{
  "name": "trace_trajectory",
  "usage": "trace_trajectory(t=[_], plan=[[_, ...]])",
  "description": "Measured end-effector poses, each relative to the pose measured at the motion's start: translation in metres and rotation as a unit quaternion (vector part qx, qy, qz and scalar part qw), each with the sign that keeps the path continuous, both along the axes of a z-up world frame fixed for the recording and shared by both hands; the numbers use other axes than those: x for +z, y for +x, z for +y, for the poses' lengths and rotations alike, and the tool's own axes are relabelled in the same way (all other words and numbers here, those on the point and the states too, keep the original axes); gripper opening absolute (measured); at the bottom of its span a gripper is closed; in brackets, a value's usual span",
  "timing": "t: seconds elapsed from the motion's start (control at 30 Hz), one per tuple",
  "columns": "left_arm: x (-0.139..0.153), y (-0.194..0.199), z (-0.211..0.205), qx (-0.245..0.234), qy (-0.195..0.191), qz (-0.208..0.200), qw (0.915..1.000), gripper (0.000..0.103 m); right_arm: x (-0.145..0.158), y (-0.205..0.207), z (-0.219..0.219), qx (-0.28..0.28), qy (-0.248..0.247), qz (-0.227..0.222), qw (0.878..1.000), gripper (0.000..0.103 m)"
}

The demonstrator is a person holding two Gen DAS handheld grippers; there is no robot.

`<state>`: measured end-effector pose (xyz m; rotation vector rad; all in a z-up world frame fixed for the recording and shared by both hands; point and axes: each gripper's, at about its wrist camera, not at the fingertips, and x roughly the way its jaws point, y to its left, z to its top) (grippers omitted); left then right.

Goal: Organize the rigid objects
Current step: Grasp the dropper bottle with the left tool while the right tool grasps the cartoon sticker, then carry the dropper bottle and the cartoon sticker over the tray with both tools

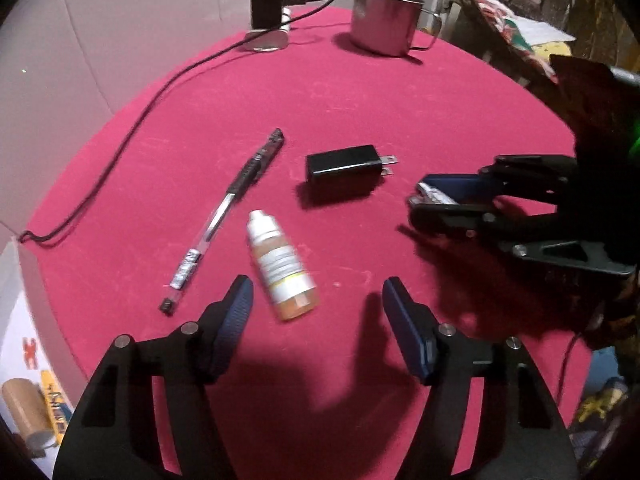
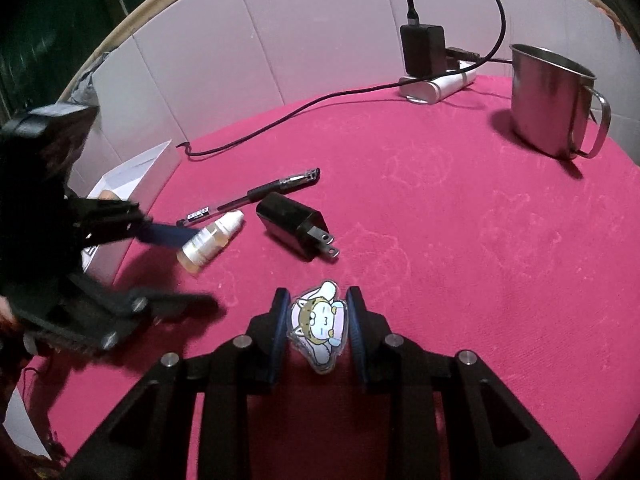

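On the red table [image 1: 400,100], from left to right: pen [image 1: 232,204] lying slantwise, dropper bottle [image 1: 282,266] on its side just beside it, black plug adapter [image 1: 344,168] a little further right, prongs pointing right. Steel mug [image 1: 386,20] upright at the far edge, well apart from the rest; charger on a power strip [image 1: 267,4] to its left, cable trailing off.

Left claw [image 1: 316,312] spread wide, holding nothing, low over the table with the bottle's base between its blue pads but not touched. Probably lining up for the bottle.

Right claw [image 2: 318,328] closed most of the way on a flat cartoon charm [image 2: 318,326], pads pressing both edges, charm just above the cloth.

Judged step: charm picked up and ready for carrying, likely to the mug [image 2: 548,100], though no destination certain. Next call: lift clear, keep the thin charm from twisting out, steer wide of the adapter [image 2: 294,226]. For the left: centre on the bottle [image 2: 210,240], close gently since round and apt to roll toward the pen [image 2: 256,196].
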<state>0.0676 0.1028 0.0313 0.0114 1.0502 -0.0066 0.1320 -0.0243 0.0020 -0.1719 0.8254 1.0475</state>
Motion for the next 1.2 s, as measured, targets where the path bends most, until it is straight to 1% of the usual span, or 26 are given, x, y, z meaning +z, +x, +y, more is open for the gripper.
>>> trace_trajectory(t=[0.07,0.13,0.17,0.3,0.33,0.37,0.43,0.47,0.5,0.63,0.7,0.8,0.9,1.0,1.13,1.2], plan=[[-0.002,0.004,0.006,0.022,0.007,0.003,0.9997,0.068,0.000,0.000,0.000,0.000,0.000,0.000,1.000,0.027],[-0.006,0.009,0.014,0.050,0.005,0.012,0.9987,0.068,0.001,0.000,0.000,0.000,0.000,0.000,1.000,0.027],[-0.007,0.012,0.014,0.059,0.004,0.010,0.9982,0.068,0.001,0.000,0.001,0.000,0.000,0.000,1.000,0.027],[-0.008,0.011,0.006,0.073,0.020,-0.002,0.9972,0.068,0.001,0.000,0.001,0.000,-0.001,0.000,1.000,0.027],[-0.008,0.010,0.005,0.081,0.018,-0.005,0.9966,0.068,0.001,0.000,0.001,0.000,-0.001,-0.001,1.000,0.027],[-0.008,0.009,0.007,0.089,0.014,-0.007,0.9959,0.065,0.001,0.000,0.000,0.000,0.000,0.000,1.000,0.027],[-0.007,0.005,0.007,0.104,0.011,-0.019,0.9943,0.044,0.001,0.000,0.000,0.000,0.001,0.001,1.000,0.027],[-0.005,0.002,0.008,0.114,0.008,-0.024,0.9932,0.025,0.001,0.001,0.000,0.000,0.001,0.001,1.000,0.027],[-0.005,0.001,0.008,0.120,0.005,-0.027,0.9924,0.020,0.001,0.001,0.000,0.000,0.001,0.002,1.000,0.027],[-0.006,-0.012,0.008,0.144,-0.017,-0.045,0.9884,0.020,0.001,0.001,0.000,0.000,0.000,0.000,1.000,0.027],[-0.006,-0.020,0.006,0.151,-0.030,-0.052,0.9867,0.020,0.001,0.000,0.000,-0.001,0.000,-0.003,1.000,0.027],[0.000,-0.037,0.000,0.156,-0.039,-0.070,0.9845,0.020,0.002,-0.005,0.000,-0.002,-0.005,-0.011,1.000,0.027],[0.010,-0.053,-0.006,0.158,-0.045,-0.091,0.9822,0.020,0.003,-0.013,-0.003,-0.003,-0.006,-0.015,1.000,0.027],[0.025,-0.068,-0.011,0.159,-0.045,-0.118,0.9792,0.020,0.006,-0.020,-0.010,-0.004,0.004,-0.011,1.000,0.027],[0.043,-0.082,-0.011,0.166,-0.055,-0.149,0.9732,0.020,0.021,-0.029,-0.019,-0.003,0.022,-0.020,1.000,0.027],[0.052,-0.090,-0.010,0.172,-0.054,-0.165,0.9696,0.020,0.031,-0.034,-0.022,-0.004,0.033,-0.026,0.999,0.027]])
